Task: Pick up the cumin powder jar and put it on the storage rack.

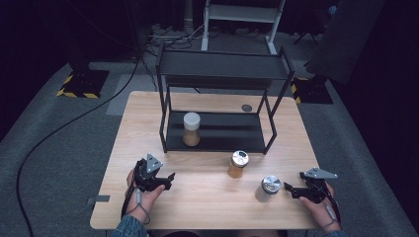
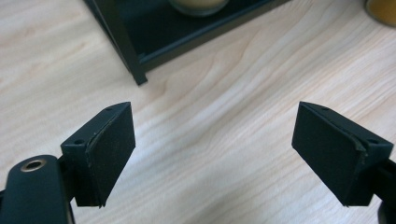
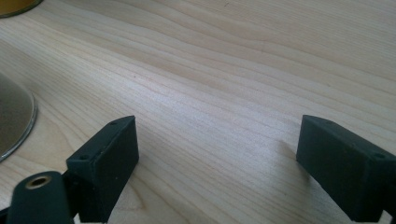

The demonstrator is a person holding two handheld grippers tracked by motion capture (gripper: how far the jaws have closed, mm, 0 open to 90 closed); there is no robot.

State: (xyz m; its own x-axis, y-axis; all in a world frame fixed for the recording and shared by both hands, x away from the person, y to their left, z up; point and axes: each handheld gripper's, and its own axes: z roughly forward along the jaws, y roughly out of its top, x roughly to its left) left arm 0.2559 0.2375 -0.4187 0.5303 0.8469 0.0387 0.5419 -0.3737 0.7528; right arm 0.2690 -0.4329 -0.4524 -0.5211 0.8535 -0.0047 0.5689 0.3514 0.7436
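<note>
We see a wooden table (image 1: 207, 202) bearing a black two-tier rack (image 1: 222, 106), with a white-capped jar (image 1: 191, 129) standing on its lower shelf. In front of the rack an amber jar (image 1: 238, 164) stands on the tabletop, and near it a silver-lidded jar (image 1: 269, 188). Our right gripper (image 1: 290, 190) rests just beside the silver-lidded jar, jaws spread wide and empty. Our left gripper (image 1: 170, 178), likewise spread and empty, lies well apart from both jars.
</note>
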